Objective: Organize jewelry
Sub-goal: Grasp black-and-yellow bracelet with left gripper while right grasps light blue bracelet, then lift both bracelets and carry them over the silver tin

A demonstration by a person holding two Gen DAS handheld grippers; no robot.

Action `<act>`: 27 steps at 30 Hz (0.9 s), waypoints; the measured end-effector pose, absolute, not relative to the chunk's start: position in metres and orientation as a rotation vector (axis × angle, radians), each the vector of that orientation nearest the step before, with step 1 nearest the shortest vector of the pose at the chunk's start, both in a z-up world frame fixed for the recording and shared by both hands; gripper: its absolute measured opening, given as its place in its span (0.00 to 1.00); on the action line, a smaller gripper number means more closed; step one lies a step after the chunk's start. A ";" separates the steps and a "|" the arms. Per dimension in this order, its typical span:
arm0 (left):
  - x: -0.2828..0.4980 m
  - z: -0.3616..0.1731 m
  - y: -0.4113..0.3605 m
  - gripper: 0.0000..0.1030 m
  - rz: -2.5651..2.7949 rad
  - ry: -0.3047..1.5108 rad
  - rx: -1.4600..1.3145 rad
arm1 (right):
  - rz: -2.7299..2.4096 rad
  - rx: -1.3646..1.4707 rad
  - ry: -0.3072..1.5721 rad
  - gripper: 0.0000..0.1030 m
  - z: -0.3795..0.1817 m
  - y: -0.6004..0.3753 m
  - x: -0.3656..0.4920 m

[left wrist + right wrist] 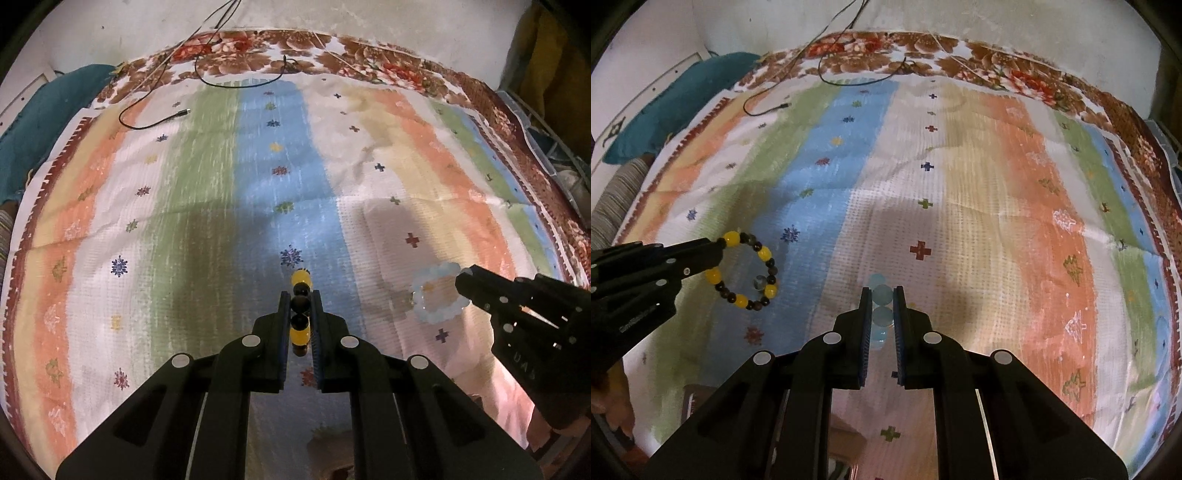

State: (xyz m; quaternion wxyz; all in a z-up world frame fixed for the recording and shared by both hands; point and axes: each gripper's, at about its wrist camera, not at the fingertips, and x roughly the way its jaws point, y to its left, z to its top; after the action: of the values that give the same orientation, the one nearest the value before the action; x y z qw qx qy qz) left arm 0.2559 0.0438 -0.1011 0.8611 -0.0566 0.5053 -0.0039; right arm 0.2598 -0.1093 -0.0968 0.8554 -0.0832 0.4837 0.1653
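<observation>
My left gripper (300, 300) is shut on a bracelet of yellow and dark beads (300, 314), seen edge-on between its pads. From the right wrist view that same yellow and dark bracelet (764, 254) hangs as a full ring from the left gripper (720, 245), above the cloth. My right gripper (882, 295) is shut on a pale blue bead bracelet (881, 295). In the left wrist view the pale blue bracelet (421, 302) hangs as a ring from the right gripper (466, 275) at the right.
A striped cloth (221, 177) with small flower and cross motifs covers the bed. A black cable (147, 123) lies at the far left corner. A teal cushion (683, 96) sits by the wall on the left. A wooden box (846, 446) shows under the right gripper.
</observation>
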 end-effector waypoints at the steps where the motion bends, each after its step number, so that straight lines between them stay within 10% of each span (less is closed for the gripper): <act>1: 0.255 -0.098 0.043 0.09 -0.007 1.055 -0.120 | 0.349 -0.170 1.015 0.12 -0.095 -0.110 0.258; 27: 0.205 -0.046 0.029 0.09 -0.034 0.981 -0.116 | 0.400 -0.194 0.954 0.12 -0.057 -0.112 0.213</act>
State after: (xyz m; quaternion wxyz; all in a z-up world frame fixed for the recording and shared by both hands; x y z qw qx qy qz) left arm 0.2055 0.0291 -0.0461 0.8805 -0.0557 0.4706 -0.0163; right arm 0.2129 -0.1124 -0.0571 0.8648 -0.0927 0.4552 0.1907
